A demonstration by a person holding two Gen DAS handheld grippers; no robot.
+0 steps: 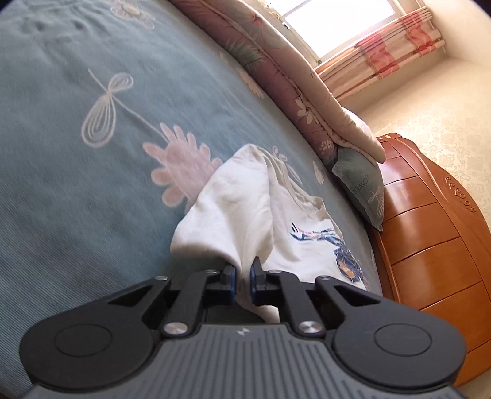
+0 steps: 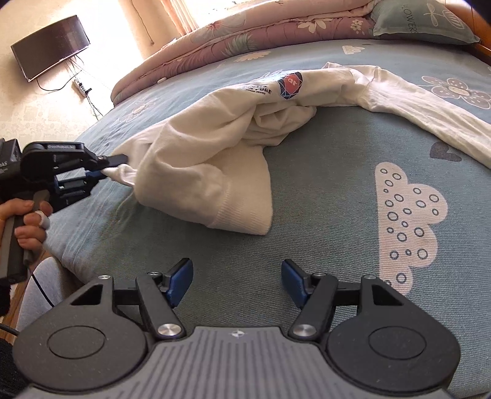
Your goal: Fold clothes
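Observation:
A white long-sleeved top (image 2: 214, 147) with a blue and red print (image 2: 290, 85) lies crumpled on the blue bedspread (image 2: 322, 184). One sleeve (image 2: 423, 107) trails off to the right. My left gripper (image 1: 243, 271) is shut on a bunch of the white top (image 1: 233, 214), lifting its edge off the bed. The right wrist view shows that left gripper (image 2: 112, 168) at the left, pinching the cloth, held by a hand (image 2: 29, 221). My right gripper (image 2: 237, 276) is open above bare bedspread, a short way in front of the top's ribbed hem (image 2: 242, 219).
A folded pink floral quilt (image 2: 245, 33) lies along the far side of the bed, with a blue pillow (image 2: 420, 21) beside it. A wooden headboard (image 1: 429, 233) stands at the right in the left wrist view. A wall-mounted screen (image 2: 50, 46) hangs far left.

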